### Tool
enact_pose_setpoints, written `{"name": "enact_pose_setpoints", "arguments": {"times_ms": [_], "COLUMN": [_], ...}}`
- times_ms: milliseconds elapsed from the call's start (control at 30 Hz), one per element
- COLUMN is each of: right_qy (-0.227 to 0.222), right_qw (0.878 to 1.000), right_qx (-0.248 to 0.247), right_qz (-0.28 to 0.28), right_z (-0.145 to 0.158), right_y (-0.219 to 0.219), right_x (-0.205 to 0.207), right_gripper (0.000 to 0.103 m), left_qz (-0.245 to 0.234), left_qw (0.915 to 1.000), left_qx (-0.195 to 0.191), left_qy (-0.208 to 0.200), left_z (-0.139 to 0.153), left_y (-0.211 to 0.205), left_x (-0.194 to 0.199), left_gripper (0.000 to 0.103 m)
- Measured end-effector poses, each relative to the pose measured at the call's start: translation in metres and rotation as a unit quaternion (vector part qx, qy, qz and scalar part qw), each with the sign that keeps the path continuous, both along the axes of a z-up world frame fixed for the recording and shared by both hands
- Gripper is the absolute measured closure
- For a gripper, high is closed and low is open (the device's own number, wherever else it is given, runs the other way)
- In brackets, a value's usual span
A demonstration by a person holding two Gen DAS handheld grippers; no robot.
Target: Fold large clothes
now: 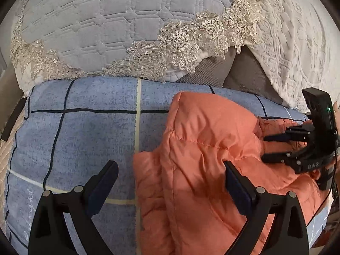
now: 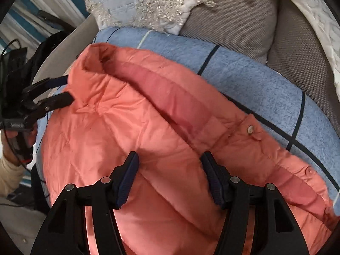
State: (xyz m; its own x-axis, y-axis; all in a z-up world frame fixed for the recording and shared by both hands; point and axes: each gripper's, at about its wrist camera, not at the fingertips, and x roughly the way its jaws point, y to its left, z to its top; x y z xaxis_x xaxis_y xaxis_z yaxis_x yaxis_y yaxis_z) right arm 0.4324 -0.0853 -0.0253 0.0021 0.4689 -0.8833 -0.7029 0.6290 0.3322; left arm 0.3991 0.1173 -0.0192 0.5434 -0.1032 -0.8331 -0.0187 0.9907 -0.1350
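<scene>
A salmon-orange puffer jacket [image 1: 197, 148] lies bunched on a blue checked cushion [image 1: 85, 131]. It fills the right wrist view [image 2: 131, 123], collar toward the far left and a snap placket along the right. My left gripper [image 1: 170, 167] is open at the jacket's left edge, one finger over the cushion and one over the jacket. It shows in the right wrist view [image 2: 68, 90] by the collar. My right gripper [image 2: 169, 159] is open just above the jacket's quilted body. It shows in the left wrist view [image 1: 264, 148], jaws apart over the jacket.
A grey quilted pillow with lace trim [image 1: 106, 27] and a white embossed cover [image 1: 297, 48] lie behind the cushion. A brown mesh cushion [image 2: 233, 19] sits between them. A striped wall [image 2: 25, 21] lies far left.
</scene>
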Motion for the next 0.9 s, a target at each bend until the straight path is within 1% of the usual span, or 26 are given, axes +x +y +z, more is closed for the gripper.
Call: {"name": "enact_pose_setpoints", "arguments": {"times_ms": [33,67,100,167,200,267,333,400,433,467,500,533,567,600,633,667,700,733,767,800,833,867,900], "right_qy": [-0.004,-0.007,-0.012,-0.020,-0.033,-0.049,-0.059,-0.076,-0.098,-0.136,-0.152,-0.160,-0.162,-0.160,-0.169,-0.179,-0.154,-0.140,-0.140,-0.136,-0.134,-0.138,-0.154], "right_qw": [1.000,1.000,1.000,1.000,0.999,0.998,0.996,0.994,0.992,0.988,0.986,0.984,0.982,0.979,0.972,0.965,0.969,0.971,0.968,0.968,0.969,0.967,0.963], "right_qx": [-0.013,-0.018,-0.008,0.003,0.017,0.024,0.047,0.054,0.038,0.016,0.003,-0.018,-0.038,-0.070,-0.106,-0.139,-0.144,-0.143,-0.147,-0.140,-0.134,-0.134,-0.137], "right_qz": [0.000,-0.002,-0.005,-0.010,-0.010,-0.016,-0.042,-0.058,-0.065,-0.067,-0.071,-0.079,-0.089,-0.110,-0.125,-0.132,-0.130,-0.133,-0.146,-0.154,-0.160,-0.165,-0.171], "right_z": [0.001,0.003,0.008,0.017,0.025,0.035,0.047,0.058,0.063,0.068,0.069,0.064,0.057,0.043,0.033,0.021,0.006,-0.002,-0.006,-0.005,-0.002,0.003,0.013], "right_y": [0.000,0.001,-0.003,-0.007,-0.010,-0.016,-0.027,-0.028,-0.027,-0.022,-0.019,-0.015,-0.010,-0.003,0.002,0.008,0.011,0.012,0.011,0.009,0.007,0.005,0.001], "right_x": [-0.002,-0.004,-0.006,-0.010,-0.014,-0.015,-0.011,-0.009,-0.009,-0.012,-0.010,-0.007,-0.001,0.009,0.016,0.022,0.028,0.030,0.032,0.034,0.034,0.033,0.030], "right_gripper": [0.055,0.083,0.091,0.097,0.098,0.098,0.098,0.099,0.099,0.100,0.102,0.103,0.103,0.103,0.103,0.103,0.103,0.103,0.103,0.103,0.103,0.103,0.103], "left_qz": [0.002,0.002,-0.001,0.001,0.000,0.003,-0.001,0.000,-0.001,0.005,0.005,-0.003,-0.003,0.003,0.007,0.009,0.010,0.007,0.008,0.012,0.010,0.009,0.009], "left_qw": [1.0000,1.0000,1.0000,1.0000,1.0000,1.0000,0.9999,0.9998,0.9998,0.9997,0.9997,0.9996,0.9996,0.9996,0.9994,0.9992,0.9993,0.9995,0.9994,0.9988,0.9986,0.9986,0.9985], "left_qx": [-0.001,0.000,0.003,0.001,0.001,0.004,0.009,0.014,0.015,0.016,0.009,0.000,0.002,0.016,0.032,0.038,0.036,0.031,0.033,0.043,0.043,0.042,0.040], "left_qy": [0.001,0.005,0.008,0.002,0.001,-0.008,-0.015,-0.012,-0.013,-0.015,-0.021,-0.027,-0.029,-0.023,-0.015,-0.006,0.002,0.005,0.009,0.022,0.028,0.030,0.035], "left_z": [-0.001,-0.002,-0.004,-0.003,-0.002,0.001,0.005,0.005,0.006,0.008,0.012,0.015,0.015,0.014,0.010,0.006,0.002,-0.002,-0.006,-0.011,-0.015,-0.017,-0.019], "left_y": [0.000,0.000,-0.001,-0.001,-0.002,-0.002,-0.003,-0.004,-0.004,-0.003,-0.003,-0.004,-0.006,-0.007,-0.008,-0.008,-0.008,-0.008,-0.007,-0.007,-0.007,-0.006,-0.006], "left_x": [0.001,0.003,0.005,0.003,0.002,0.000,-0.002,-0.001,-0.001,-0.003,-0.006,-0.008,-0.007,-0.006,-0.003,0.000,0.002,0.004,0.006,0.009,0.011,0.014,0.016], "left_gripper": [0.004,0.004,0.004,0.004,0.004,0.004,0.004,0.004,0.004,0.004,0.004,0.004,0.004,0.004,0.004,0.004,0.004,0.004,0.004,0.004,0.004,0.004,0.004]}}
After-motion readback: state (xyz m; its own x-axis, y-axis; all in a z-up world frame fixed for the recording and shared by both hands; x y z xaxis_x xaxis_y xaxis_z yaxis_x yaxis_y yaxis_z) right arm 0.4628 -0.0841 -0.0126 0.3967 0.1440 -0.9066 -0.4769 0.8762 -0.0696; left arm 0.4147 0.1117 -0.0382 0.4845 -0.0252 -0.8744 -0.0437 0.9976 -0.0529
